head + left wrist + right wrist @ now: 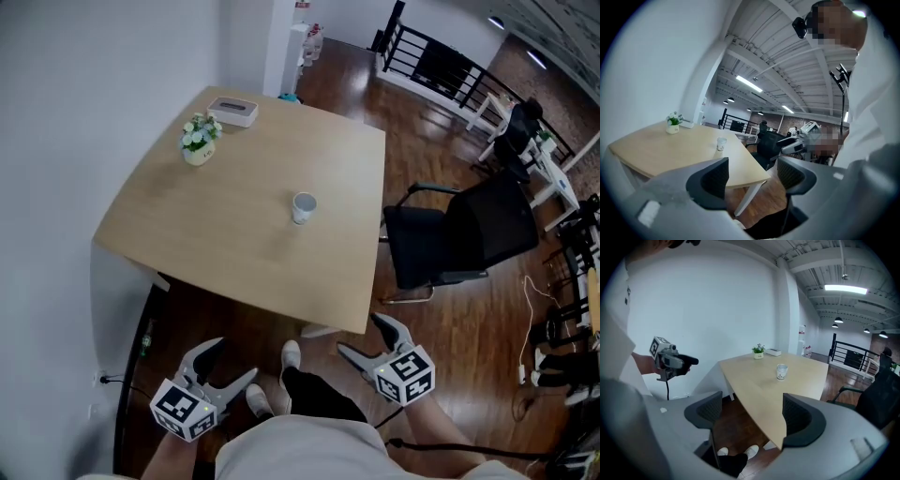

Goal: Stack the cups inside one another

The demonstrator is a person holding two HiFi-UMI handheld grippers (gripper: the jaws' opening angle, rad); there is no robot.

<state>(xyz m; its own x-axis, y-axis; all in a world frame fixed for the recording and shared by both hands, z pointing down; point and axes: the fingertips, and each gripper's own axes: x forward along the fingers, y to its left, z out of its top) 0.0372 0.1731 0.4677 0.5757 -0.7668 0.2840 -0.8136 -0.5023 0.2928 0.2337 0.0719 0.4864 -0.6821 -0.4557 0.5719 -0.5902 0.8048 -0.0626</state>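
A white paper cup [303,207] stands upright near the middle of the light wooden table [225,253]; only this cup shows, or a nested stack that looks like one. It also appears small in the left gripper view as the cup [721,144] and in the right gripper view as the cup [782,371]. My left gripper [228,364] hangs open below the table's near edge, over the floor, nothing between its jaws. My right gripper [367,338] is open too, just beyond the table's near right corner. Both are far from the cup.
A small potted plant [199,139] and a white tissue box [233,111] sit at the table's far left corner. A black office chair [459,234] stands to the table's right. A white wall runs along the left. My shoes [291,357] are on the wooden floor.
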